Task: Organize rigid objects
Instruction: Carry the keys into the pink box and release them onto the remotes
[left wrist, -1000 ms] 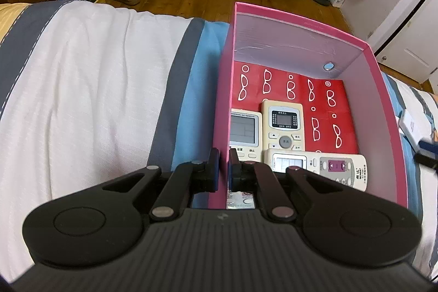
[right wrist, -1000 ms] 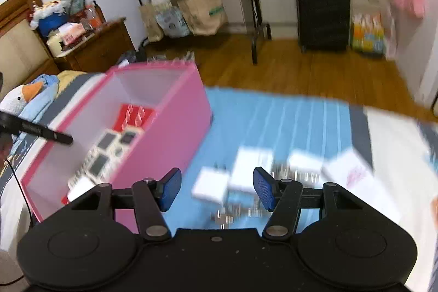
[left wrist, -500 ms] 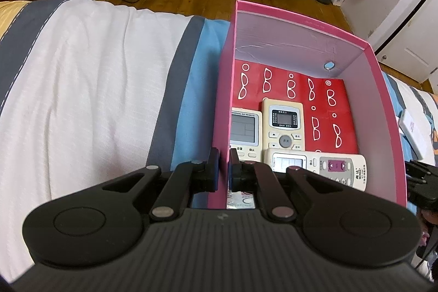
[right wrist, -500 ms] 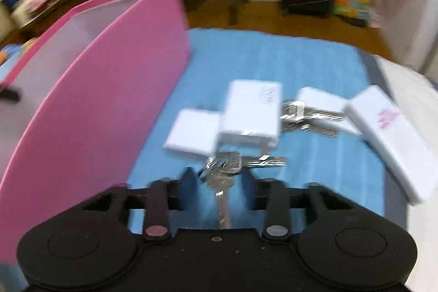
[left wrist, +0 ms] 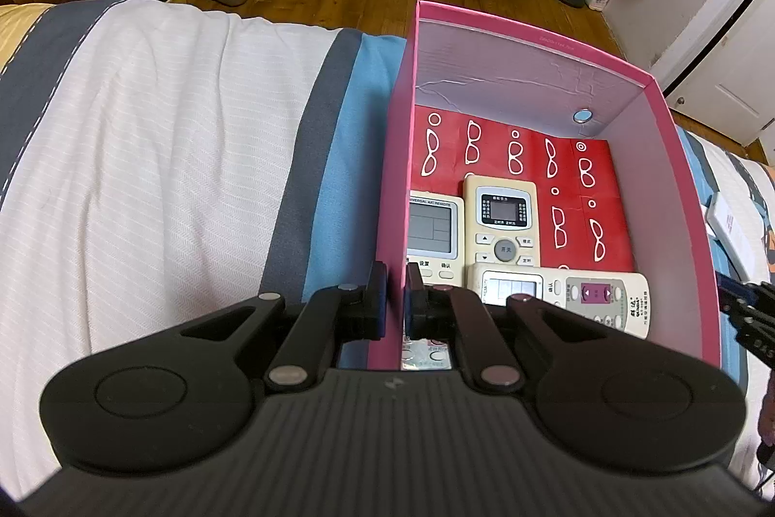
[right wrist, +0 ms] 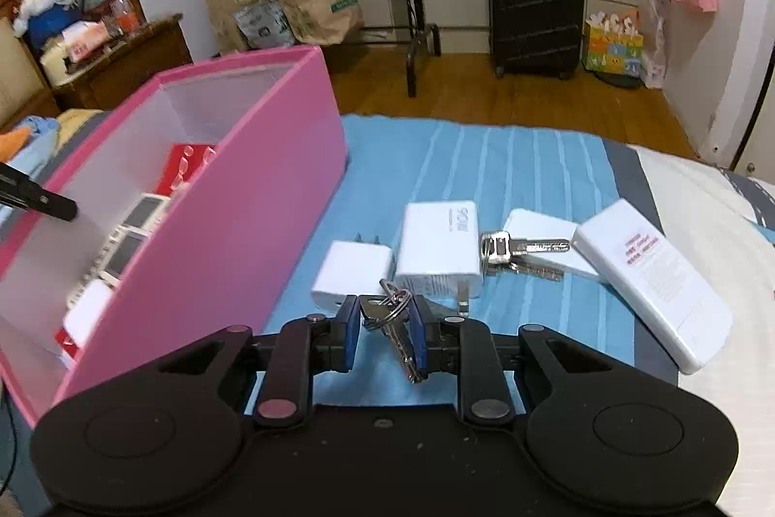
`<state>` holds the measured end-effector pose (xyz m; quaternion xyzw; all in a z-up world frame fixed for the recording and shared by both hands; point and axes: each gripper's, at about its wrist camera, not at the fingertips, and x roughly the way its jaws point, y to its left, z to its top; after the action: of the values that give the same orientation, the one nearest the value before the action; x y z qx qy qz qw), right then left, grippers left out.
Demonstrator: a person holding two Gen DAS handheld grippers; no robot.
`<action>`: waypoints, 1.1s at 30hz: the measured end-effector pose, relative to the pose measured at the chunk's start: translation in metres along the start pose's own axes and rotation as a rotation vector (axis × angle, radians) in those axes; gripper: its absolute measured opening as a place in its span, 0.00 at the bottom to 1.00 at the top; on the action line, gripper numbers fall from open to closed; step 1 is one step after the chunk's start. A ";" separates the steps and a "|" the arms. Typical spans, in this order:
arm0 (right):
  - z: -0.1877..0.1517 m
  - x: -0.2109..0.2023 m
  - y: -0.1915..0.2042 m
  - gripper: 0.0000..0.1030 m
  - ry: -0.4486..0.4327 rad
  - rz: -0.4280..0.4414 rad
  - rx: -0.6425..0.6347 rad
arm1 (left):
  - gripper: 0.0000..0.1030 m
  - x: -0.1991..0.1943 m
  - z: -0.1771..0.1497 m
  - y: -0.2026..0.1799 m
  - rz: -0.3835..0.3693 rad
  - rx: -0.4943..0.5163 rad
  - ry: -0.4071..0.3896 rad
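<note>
A pink box (left wrist: 533, 42) stands on the bed with three remotes (left wrist: 501, 221) lying on red paper inside. My left gripper (left wrist: 397, 299) is shut on the box's near left wall, one pad outside and one inside. In the right wrist view the same box (right wrist: 232, 236) is at the left. My right gripper (right wrist: 385, 323) is low over the blue blanket; its jaws are closing on a bunch of keys (right wrist: 387, 313), which both pads touch. One key hangs below the pads.
Beyond the keys lie a small white charger (right wrist: 351, 270), a larger white charger (right wrist: 438, 245), a second key bunch (right wrist: 523, 253) and a white power bank (right wrist: 649, 284). The wooden floor, a black suitcase (right wrist: 535, 8) and bags are past the bed's edge.
My right gripper dropped toward the blanket and its jaws narrowed from wide open onto the keys. The left gripper and the box stayed still.
</note>
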<state>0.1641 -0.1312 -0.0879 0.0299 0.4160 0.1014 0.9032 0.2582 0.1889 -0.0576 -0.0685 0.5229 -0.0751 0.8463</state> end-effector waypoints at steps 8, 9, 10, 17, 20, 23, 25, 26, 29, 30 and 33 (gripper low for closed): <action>0.012 -0.040 0.008 0.25 -0.118 0.027 -0.025 | 0.06 0.000 0.000 0.002 -0.001 -0.004 -0.003; 0.015 -0.045 0.011 0.25 -0.132 0.030 -0.034 | 0.06 -0.001 0.000 0.001 -0.002 -0.009 -0.001; 0.017 -0.051 0.014 0.25 -0.146 0.032 -0.041 | 0.06 -0.001 0.000 0.001 -0.004 -0.011 0.000; 0.042 -0.085 0.042 0.25 -0.209 0.109 -0.082 | 0.06 -0.001 0.001 0.003 -0.008 -0.014 0.000; 0.048 -0.089 0.055 0.25 -0.209 0.222 -0.096 | 0.06 -0.001 0.000 0.004 -0.012 -0.017 -0.004; 0.055 -0.081 0.072 0.25 -0.169 0.346 -0.093 | 0.06 -0.001 0.001 0.005 -0.020 -0.026 0.001; 0.063 -0.070 0.084 0.25 -0.127 0.421 -0.095 | 0.06 -0.001 0.000 0.004 -0.021 -0.026 0.000; 0.068 -0.063 0.089 0.25 -0.099 0.457 -0.094 | 0.06 -0.001 0.001 0.004 -0.022 -0.025 -0.001; 0.082 -0.035 0.108 0.25 0.005 0.548 -0.076 | 0.07 0.000 0.000 0.004 -0.023 -0.027 0.000; 0.085 -0.027 0.112 0.25 0.034 0.570 -0.067 | 0.07 0.000 0.000 0.005 -0.026 -0.029 -0.001; 0.085 0.002 0.127 0.25 0.111 0.595 -0.042 | 0.07 0.001 0.001 0.006 -0.035 -0.047 0.001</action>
<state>0.2100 -0.0040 -0.0168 0.1263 0.4355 0.3715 0.8102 0.2601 0.1948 -0.0593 -0.0975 0.5235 -0.0777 0.8428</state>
